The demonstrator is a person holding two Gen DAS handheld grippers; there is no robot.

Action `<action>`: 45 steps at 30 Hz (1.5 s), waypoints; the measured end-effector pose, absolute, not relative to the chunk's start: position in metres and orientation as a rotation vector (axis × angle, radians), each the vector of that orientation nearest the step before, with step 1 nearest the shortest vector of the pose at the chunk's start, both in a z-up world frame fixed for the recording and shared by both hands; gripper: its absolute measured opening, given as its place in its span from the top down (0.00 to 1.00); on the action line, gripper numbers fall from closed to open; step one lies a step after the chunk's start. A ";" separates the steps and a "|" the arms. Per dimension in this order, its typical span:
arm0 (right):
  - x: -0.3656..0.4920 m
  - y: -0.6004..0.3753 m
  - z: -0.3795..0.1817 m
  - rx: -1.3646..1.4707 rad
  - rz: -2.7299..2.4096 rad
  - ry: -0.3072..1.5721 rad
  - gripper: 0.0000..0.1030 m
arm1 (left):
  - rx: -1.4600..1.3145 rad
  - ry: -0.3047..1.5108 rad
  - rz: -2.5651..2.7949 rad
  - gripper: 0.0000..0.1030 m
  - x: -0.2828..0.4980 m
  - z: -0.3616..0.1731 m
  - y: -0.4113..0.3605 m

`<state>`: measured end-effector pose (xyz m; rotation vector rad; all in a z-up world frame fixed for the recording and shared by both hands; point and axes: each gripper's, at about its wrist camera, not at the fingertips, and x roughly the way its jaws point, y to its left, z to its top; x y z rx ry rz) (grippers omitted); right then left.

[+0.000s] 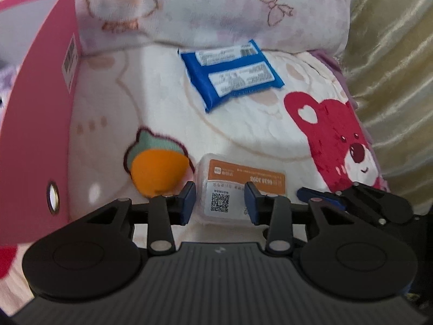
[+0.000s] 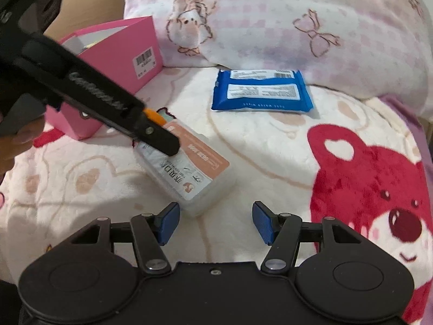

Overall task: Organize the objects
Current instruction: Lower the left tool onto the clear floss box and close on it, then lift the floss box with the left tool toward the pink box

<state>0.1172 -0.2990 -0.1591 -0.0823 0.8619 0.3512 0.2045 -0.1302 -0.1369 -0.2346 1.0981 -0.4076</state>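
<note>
On the bed blanket (image 2: pixel 270 149), at the centre, lies a clear plastic box (image 2: pixel 200 181) with an orange-and-white label and QR code. The left tool (image 1: pixel 219 203) stands spread around it, pads apart from its sides. The right tool (image 2: pixel 216 223) is spread, empty, at six o'clock from it.

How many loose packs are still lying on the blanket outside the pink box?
2: the blue wipes pack near the pillow, and the clear orange-labelled box nearer the cameras. More may be hidden inside the pink box.
</note>
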 end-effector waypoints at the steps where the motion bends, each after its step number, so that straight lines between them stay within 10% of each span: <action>1: 0.117 -0.301 -0.159 -0.049 0.368 0.868 0.37 | -0.271 1.133 -0.424 0.66 0.205 -0.139 -0.128; 18: 0.127 -0.279 -0.169 0.027 0.320 0.841 0.06 | -0.428 1.103 -0.406 0.59 0.192 -0.158 -0.127; 45: 0.076 -0.238 -0.145 0.041 0.282 0.833 0.05 | -0.430 1.045 -0.414 0.65 0.119 -0.131 -0.092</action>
